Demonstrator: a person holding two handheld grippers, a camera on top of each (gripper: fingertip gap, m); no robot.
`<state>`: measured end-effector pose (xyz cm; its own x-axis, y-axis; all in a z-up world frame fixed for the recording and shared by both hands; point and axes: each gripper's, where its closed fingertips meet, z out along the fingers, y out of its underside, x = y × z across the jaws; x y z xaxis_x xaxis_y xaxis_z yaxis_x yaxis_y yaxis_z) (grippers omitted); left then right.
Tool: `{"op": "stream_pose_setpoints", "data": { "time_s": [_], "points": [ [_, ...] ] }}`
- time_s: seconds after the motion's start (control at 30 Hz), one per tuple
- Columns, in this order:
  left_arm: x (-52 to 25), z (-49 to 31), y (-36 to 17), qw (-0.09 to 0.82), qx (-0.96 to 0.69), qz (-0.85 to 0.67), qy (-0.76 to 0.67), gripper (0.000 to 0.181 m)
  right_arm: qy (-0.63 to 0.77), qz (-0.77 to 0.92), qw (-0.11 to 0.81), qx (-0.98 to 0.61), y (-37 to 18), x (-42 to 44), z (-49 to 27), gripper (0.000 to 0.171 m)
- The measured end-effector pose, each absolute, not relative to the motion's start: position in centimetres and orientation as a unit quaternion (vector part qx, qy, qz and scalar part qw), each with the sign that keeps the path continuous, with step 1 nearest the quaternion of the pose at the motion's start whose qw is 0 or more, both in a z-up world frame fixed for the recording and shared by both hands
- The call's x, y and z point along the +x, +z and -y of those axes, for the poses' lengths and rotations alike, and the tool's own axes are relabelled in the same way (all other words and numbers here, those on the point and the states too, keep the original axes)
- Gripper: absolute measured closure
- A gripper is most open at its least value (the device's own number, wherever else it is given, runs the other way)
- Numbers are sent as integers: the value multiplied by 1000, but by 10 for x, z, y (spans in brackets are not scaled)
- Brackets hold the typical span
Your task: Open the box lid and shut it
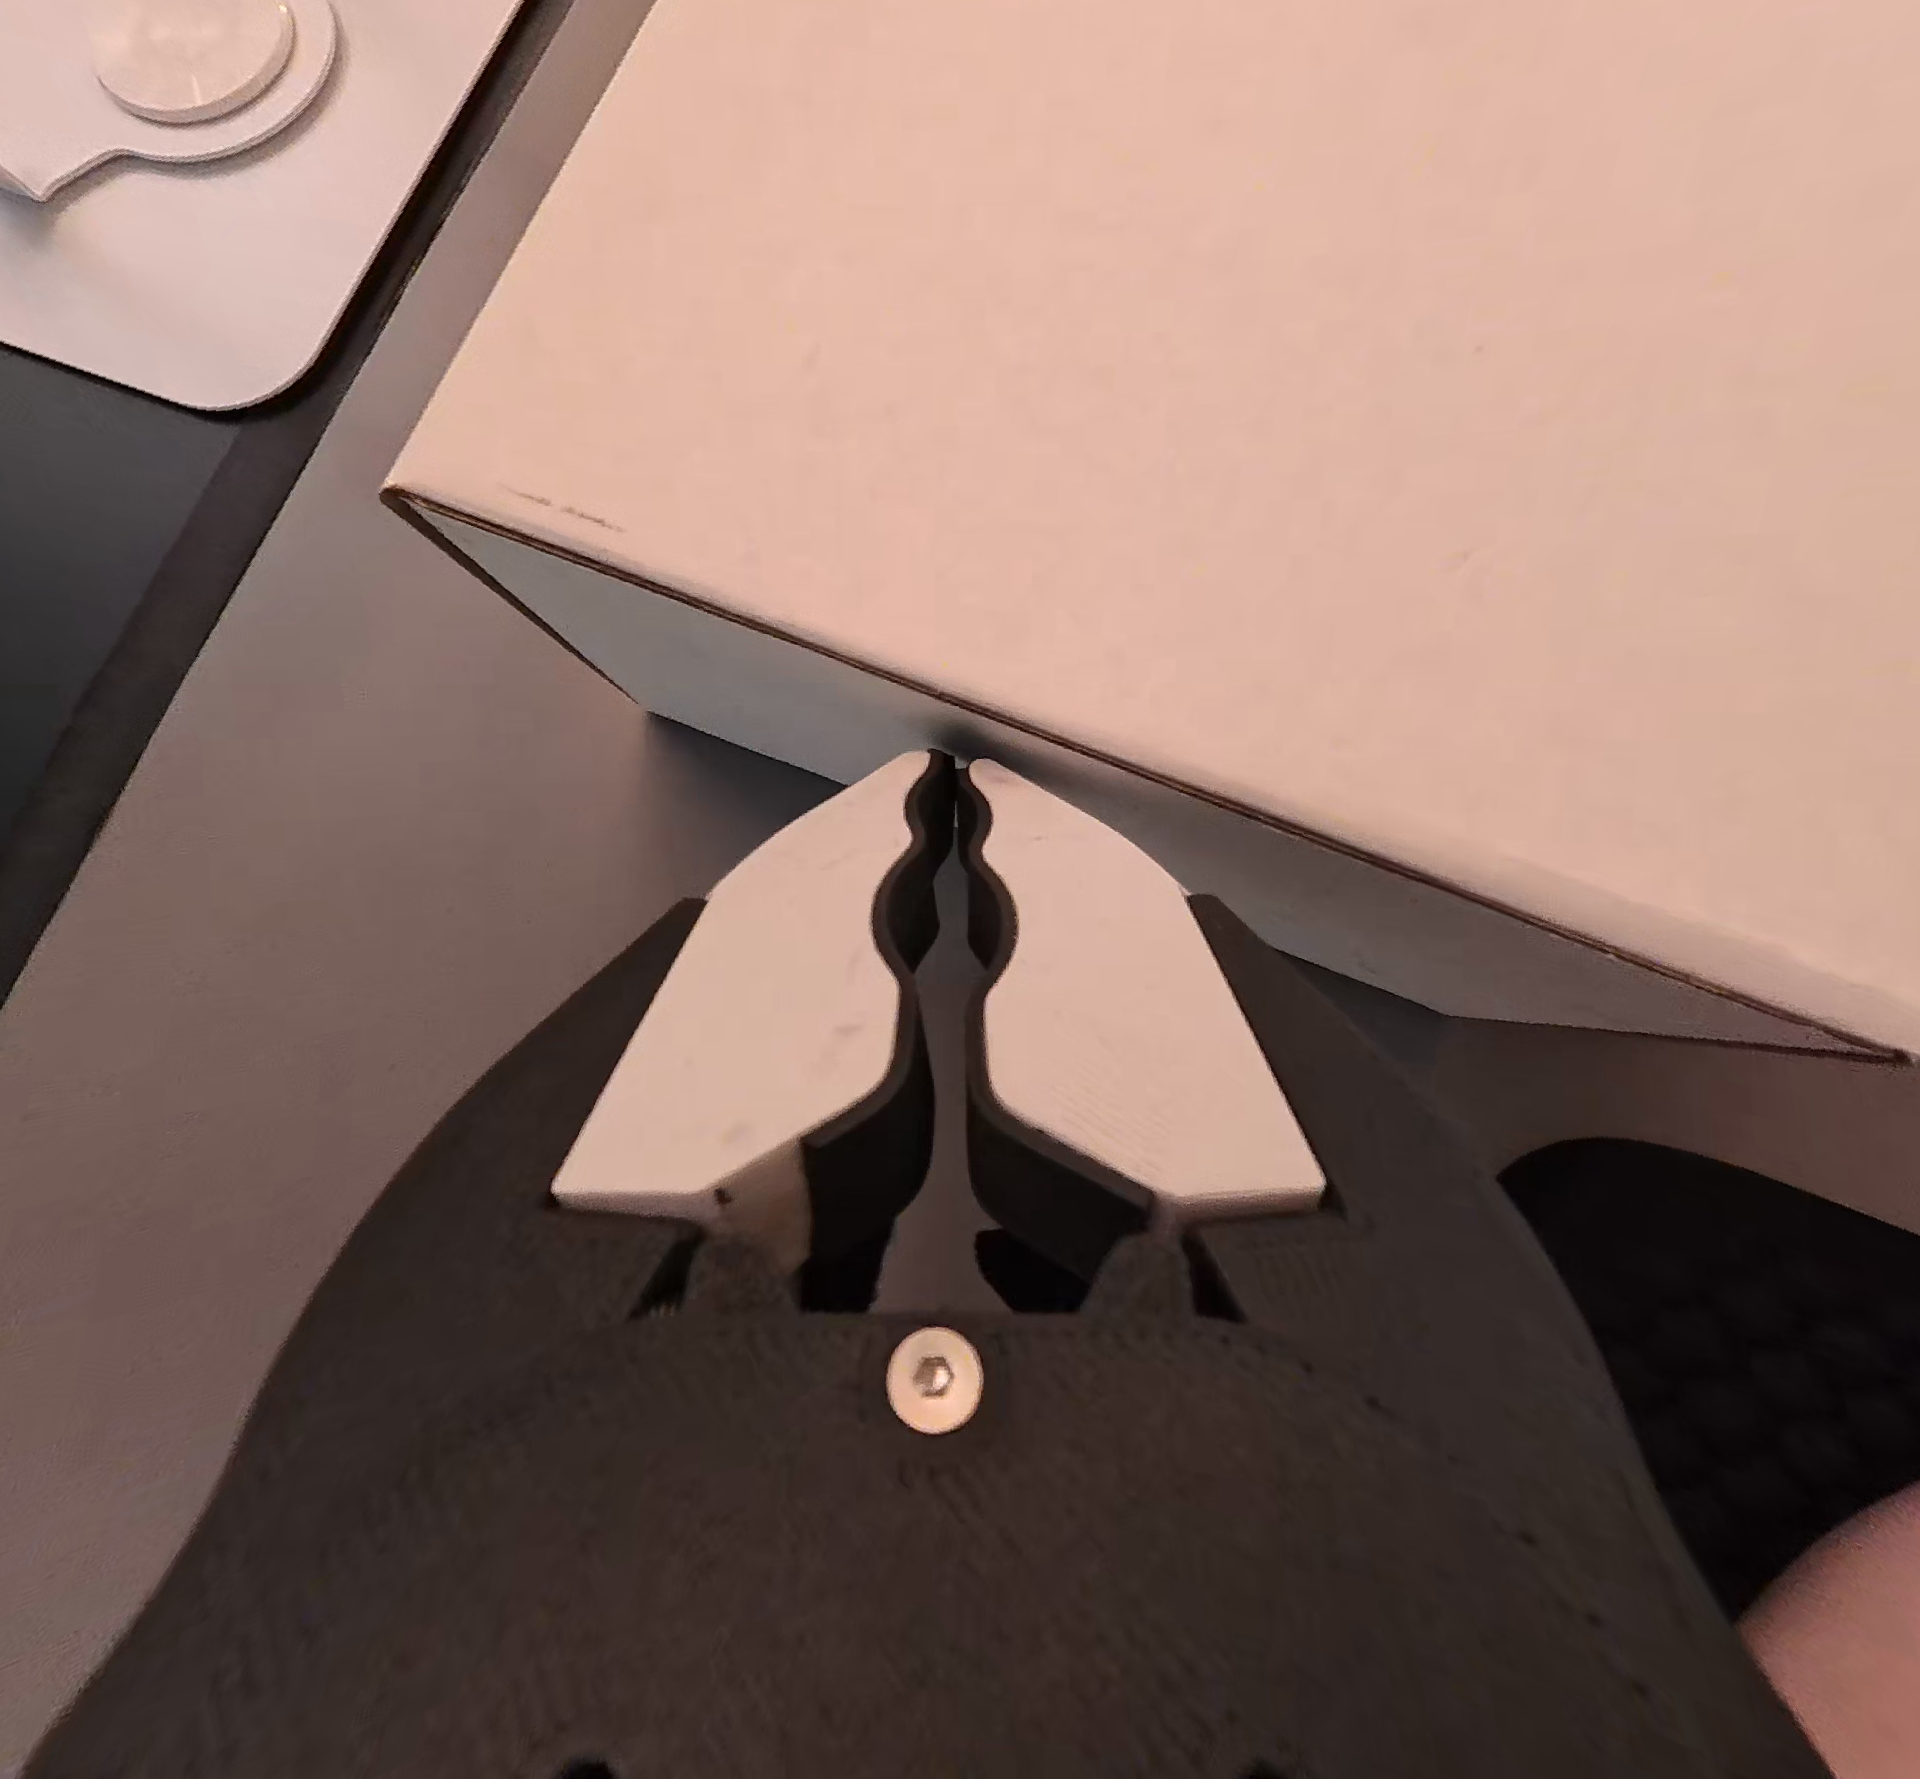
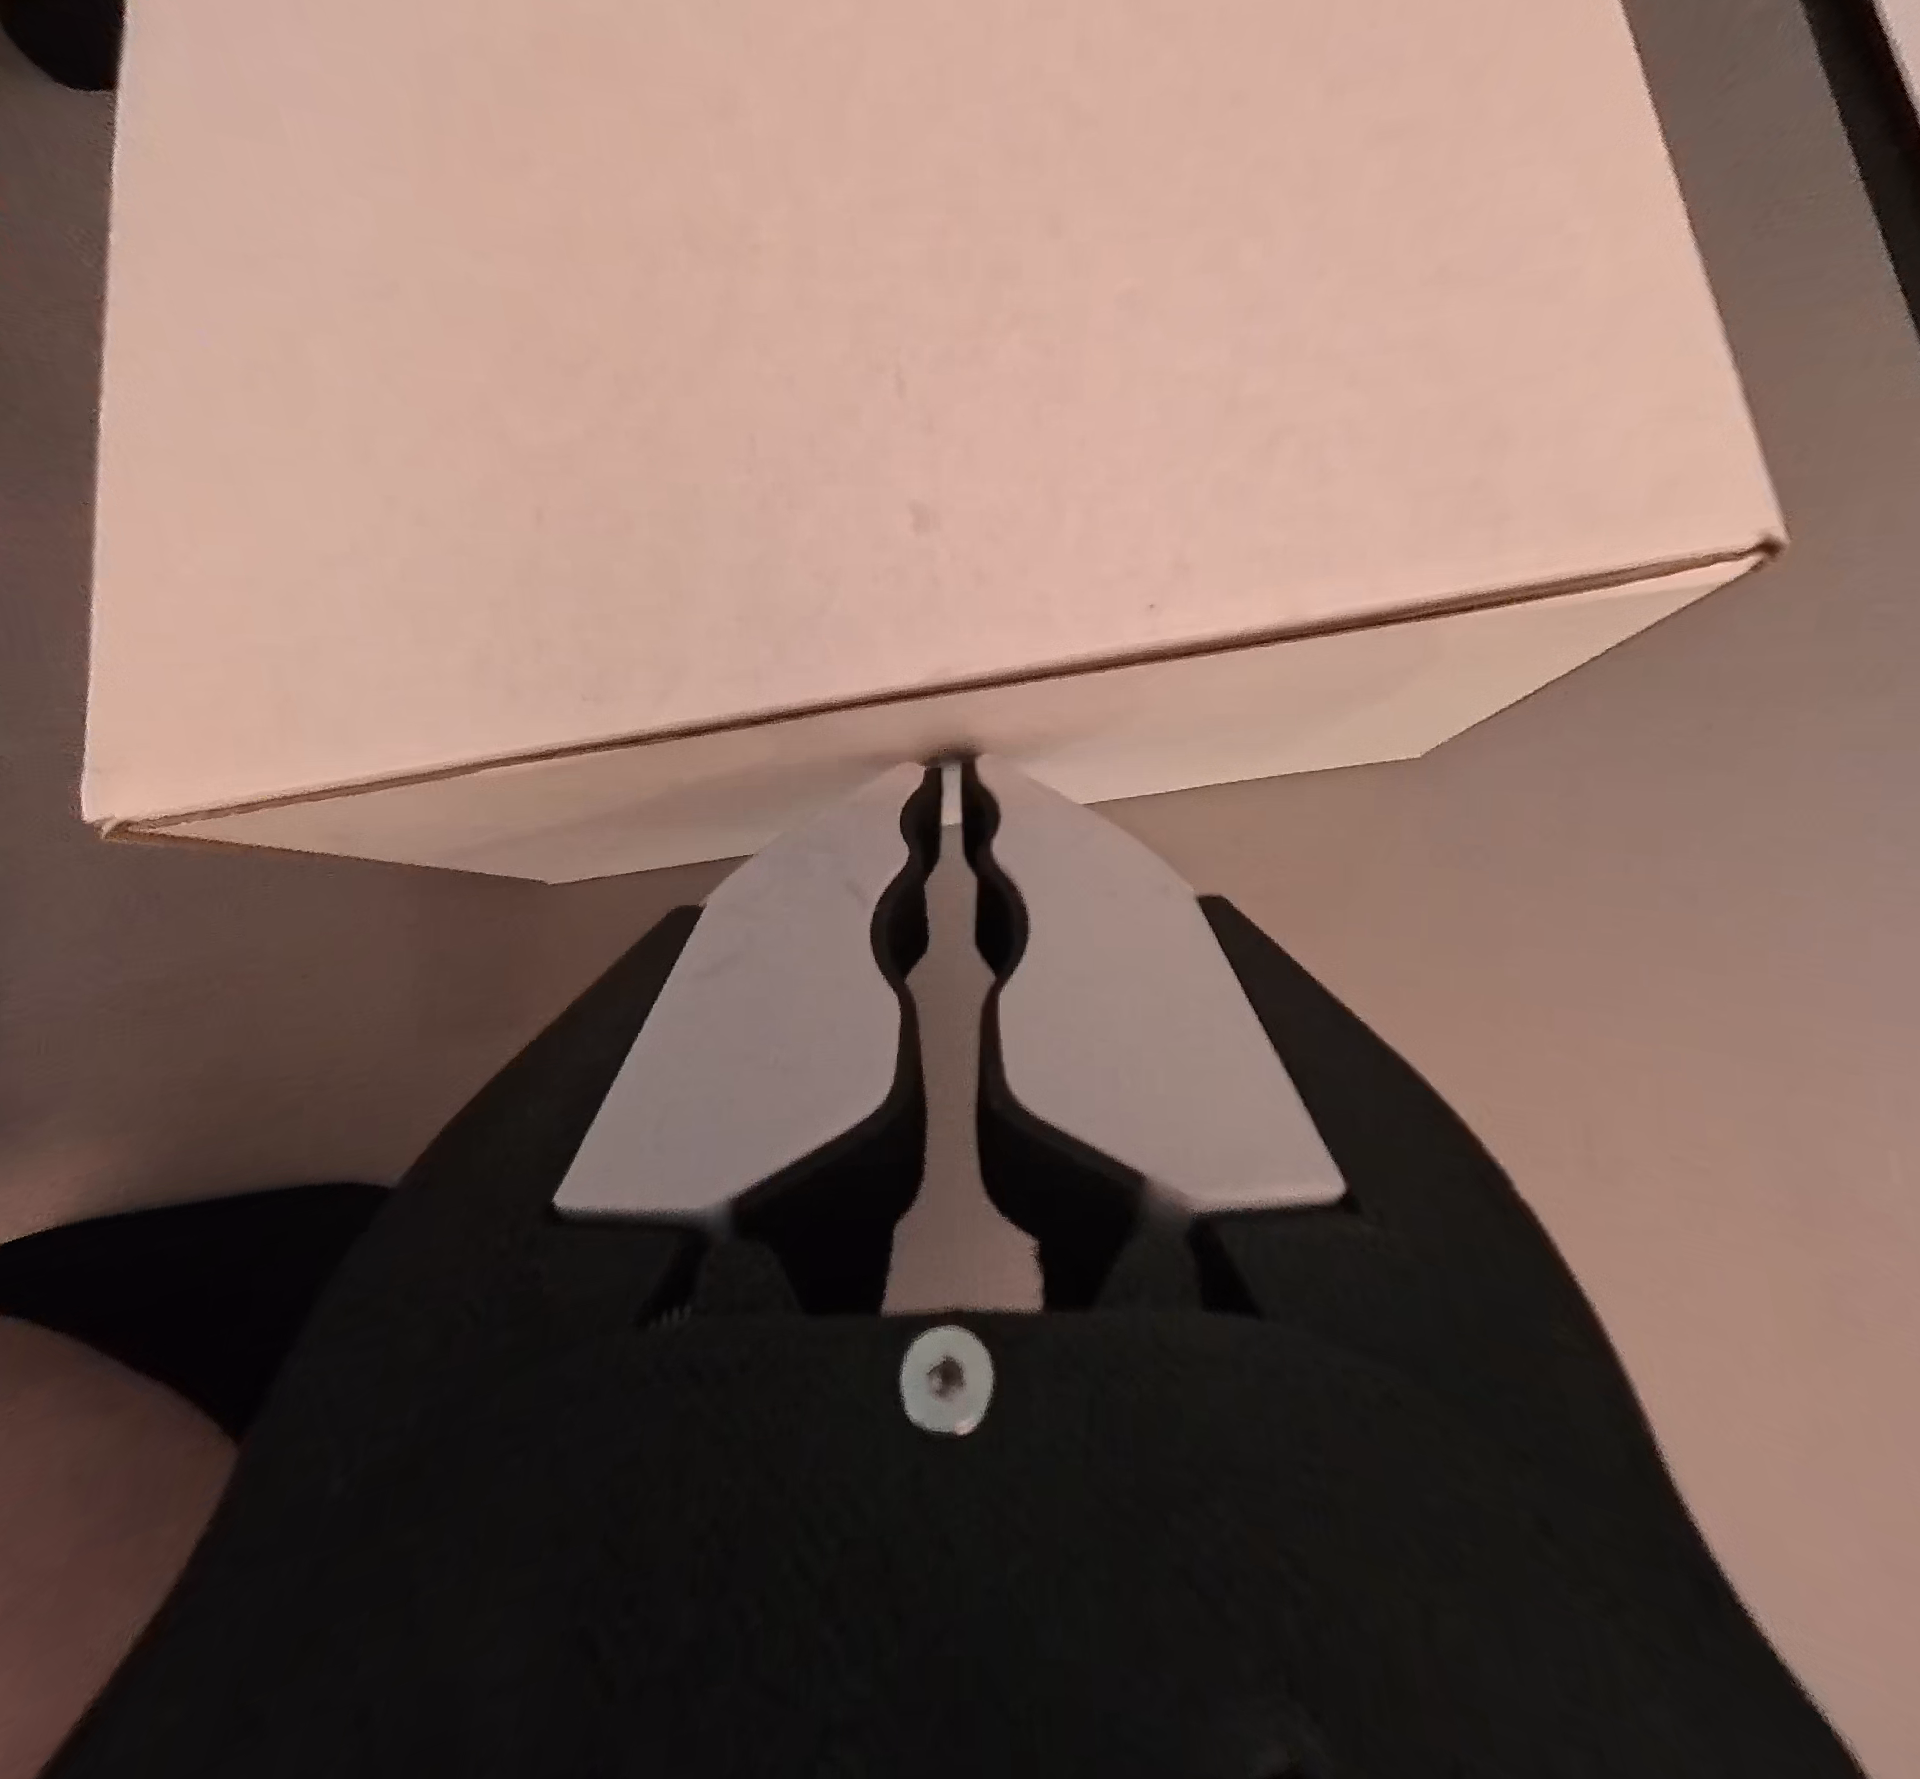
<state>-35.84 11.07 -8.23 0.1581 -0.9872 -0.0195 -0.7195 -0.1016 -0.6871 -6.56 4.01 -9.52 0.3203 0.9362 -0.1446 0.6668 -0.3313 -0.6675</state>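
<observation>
A white cardboard box (image 1: 1195, 327) lies on the table with its lid (image 2: 831, 275) down flat; a thin seam runs along the lid's front edge. My left gripper (image 1: 951, 761) is shut, and its white fingertips touch the box's front wall (image 1: 727, 659) just under that seam. My right gripper (image 2: 951, 773) is shut with a hairline gap between the fingers, its tips against the front wall (image 2: 1247, 690) just below the seam. Neither gripper holds anything that I can see. The inside of the box is hidden.
A white rounded pad (image 1: 260, 202) with a round disc (image 1: 192, 41) lies at the far left, past a dark strip in the table (image 1: 436, 295). A hand (image 1: 1839, 1625) and a dark sleeve (image 1: 1714, 1314) show at the lower right. A dark table edge (image 2: 1849, 67) runs at the far right.
</observation>
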Motion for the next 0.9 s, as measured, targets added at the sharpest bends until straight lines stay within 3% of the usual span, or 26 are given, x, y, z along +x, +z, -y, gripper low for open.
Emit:
{"op": "stream_pose_setpoints", "data": {
  "time_s": [0.37, 0.57, 0.9],
  "points": [
    [-365, -109, -87, 258, -717, -599, -247, 172, 278, 510, 292, -760, -75, -59, -42, 166],
    [-359, -106, -88, 259, -706, -616, -236, 181, 270, 523, 280, -759, -80, -64, -41, 166],
    [-375, -93, -66, 256, -715, -597, -260, 170, 283, 510, 317, -748, -63, -59, -42, 165]
  ]
}}
